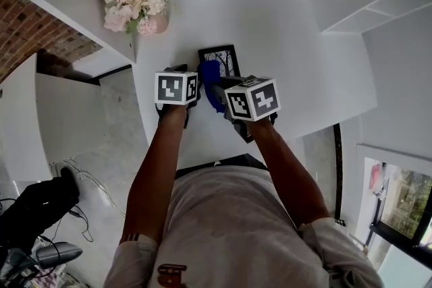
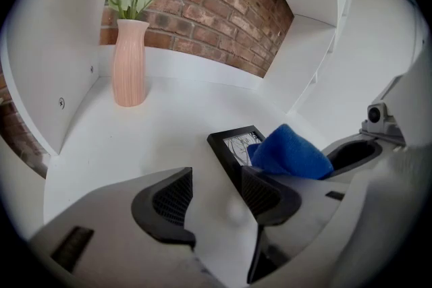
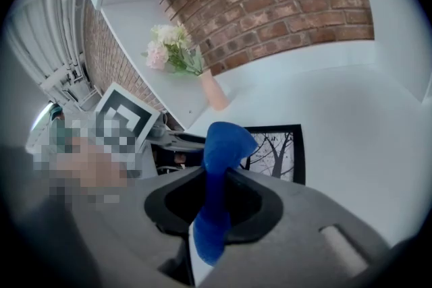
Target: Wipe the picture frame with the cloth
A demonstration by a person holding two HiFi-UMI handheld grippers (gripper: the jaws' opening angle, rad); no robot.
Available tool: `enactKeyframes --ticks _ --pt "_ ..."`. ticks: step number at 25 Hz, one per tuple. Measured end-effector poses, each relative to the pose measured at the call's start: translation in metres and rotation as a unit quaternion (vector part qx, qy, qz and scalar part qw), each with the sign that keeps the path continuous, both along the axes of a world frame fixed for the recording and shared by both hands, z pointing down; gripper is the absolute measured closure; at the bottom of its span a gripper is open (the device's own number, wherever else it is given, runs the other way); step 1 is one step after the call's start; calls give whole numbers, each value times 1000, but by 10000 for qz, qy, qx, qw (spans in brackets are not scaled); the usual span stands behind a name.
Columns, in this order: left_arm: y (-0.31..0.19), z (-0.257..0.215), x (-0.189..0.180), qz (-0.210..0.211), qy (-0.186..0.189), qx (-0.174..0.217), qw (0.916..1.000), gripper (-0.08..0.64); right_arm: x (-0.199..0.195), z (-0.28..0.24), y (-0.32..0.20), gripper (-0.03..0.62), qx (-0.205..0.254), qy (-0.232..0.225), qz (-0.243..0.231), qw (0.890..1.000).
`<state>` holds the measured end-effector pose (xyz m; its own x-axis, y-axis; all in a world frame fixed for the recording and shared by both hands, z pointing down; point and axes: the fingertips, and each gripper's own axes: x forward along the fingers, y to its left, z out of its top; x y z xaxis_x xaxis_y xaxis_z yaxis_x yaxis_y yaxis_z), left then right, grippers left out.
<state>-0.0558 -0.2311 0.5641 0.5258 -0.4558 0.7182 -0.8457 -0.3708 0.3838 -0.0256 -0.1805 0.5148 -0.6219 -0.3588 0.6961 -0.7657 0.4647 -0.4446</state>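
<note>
A black rectangular picture frame (image 1: 223, 56) with a tree drawing lies near the middle of the white desk (image 1: 290, 37). The right gripper (image 3: 214, 202) is clamped on a blue cloth (image 3: 223, 145) over the frame's near edge. The left gripper (image 2: 214, 193) is wide open and empty, just beside the frame.

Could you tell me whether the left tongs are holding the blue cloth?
No, the blue cloth is clamped in the right tongs, while the left tongs stand open and empty.

blue cloth (image 3: 223, 141), black picture frame (image 1: 225, 59)
</note>
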Motion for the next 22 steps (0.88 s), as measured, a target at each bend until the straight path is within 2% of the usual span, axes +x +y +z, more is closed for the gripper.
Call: enactKeyframes --ticks 11,22 --pt "0 -1 0 2 -1 11 10000 337 14 23 -1 523 -89 423 10 9991" --pt "0 0 0 -26 -21 34 10000 337 73 28 -5 523 -107 740 372 9965"
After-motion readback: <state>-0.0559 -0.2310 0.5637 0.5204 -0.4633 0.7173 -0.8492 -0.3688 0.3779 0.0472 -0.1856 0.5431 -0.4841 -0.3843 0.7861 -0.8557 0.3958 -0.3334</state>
